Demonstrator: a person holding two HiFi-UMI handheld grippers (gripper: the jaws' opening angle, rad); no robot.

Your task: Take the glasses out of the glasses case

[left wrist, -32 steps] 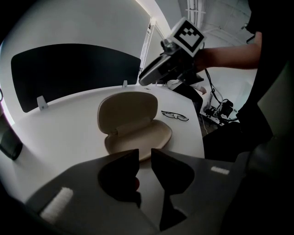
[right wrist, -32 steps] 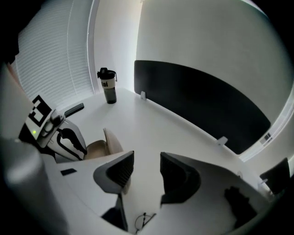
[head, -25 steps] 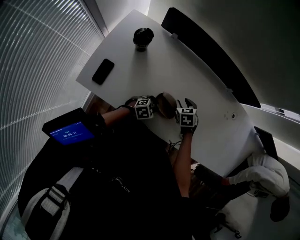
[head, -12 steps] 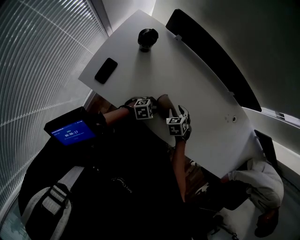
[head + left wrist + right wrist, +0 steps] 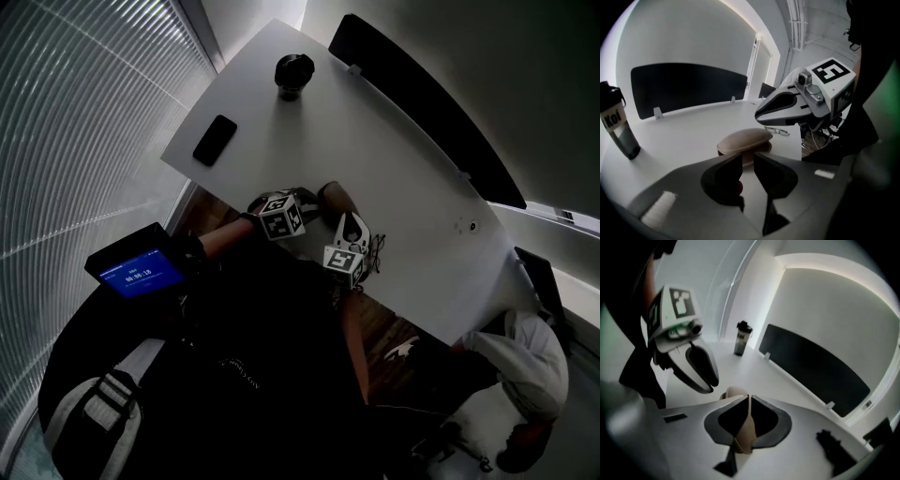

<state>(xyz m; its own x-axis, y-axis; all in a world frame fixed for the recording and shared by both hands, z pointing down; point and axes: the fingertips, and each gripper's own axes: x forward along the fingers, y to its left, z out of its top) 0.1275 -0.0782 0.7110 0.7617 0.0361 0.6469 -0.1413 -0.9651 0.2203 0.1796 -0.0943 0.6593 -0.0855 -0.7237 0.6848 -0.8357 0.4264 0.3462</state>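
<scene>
Right gripper (image 5: 351,225) slid back toward the table's (image 5: 394,159) near edge in the head view, just beside the tan glasses case (image 5: 335,198). Left gripper view: left gripper (image 5: 747,161) jaws sit a slit apart at the case's rim, with the glasses (image 5: 778,132) on the table beyond. Right gripper view: jaws just closed together, nothing pinched.

tan oval glasses case (image 5: 743,140): near side hidden behind my left fingers (image 5: 724,176) | tan piece (image 5: 746,432) my right fingers (image 5: 766,420) just closed on: can't identify it
</scene>
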